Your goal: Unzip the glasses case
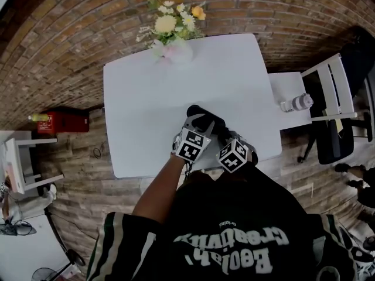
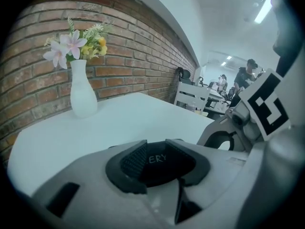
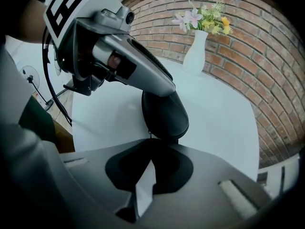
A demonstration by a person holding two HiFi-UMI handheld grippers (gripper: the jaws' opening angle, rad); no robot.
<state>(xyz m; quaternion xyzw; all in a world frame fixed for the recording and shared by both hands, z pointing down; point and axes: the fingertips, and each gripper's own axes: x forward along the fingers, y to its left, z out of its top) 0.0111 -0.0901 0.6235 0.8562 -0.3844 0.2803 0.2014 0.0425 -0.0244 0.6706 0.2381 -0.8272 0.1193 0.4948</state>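
A black glasses case (image 1: 206, 119) lies on the white table (image 1: 152, 98) near its front edge. My left gripper (image 1: 202, 126) is shut on the case's near end. In the left gripper view the dark case (image 2: 159, 162), with pale lettering on it, fills the gap between the ribbed pads (image 2: 134, 160). My right gripper (image 1: 226, 138) sits just right of it, pointing steeply down. In the right gripper view the jaws (image 3: 151, 144) are shut at the case's (image 3: 167, 113) near end, where the thin zipper pull (image 3: 150, 133) runs down into them. The left gripper's finger (image 3: 143, 66) lies over the case top.
A white vase of flowers (image 1: 173, 47) stands at the table's far edge. To the right stand a low white side table with a bottle (image 1: 297, 102) and a white chair (image 1: 331, 84). A red box (image 1: 64, 122) lies on the floor at left. People (image 2: 245, 73) are far behind.
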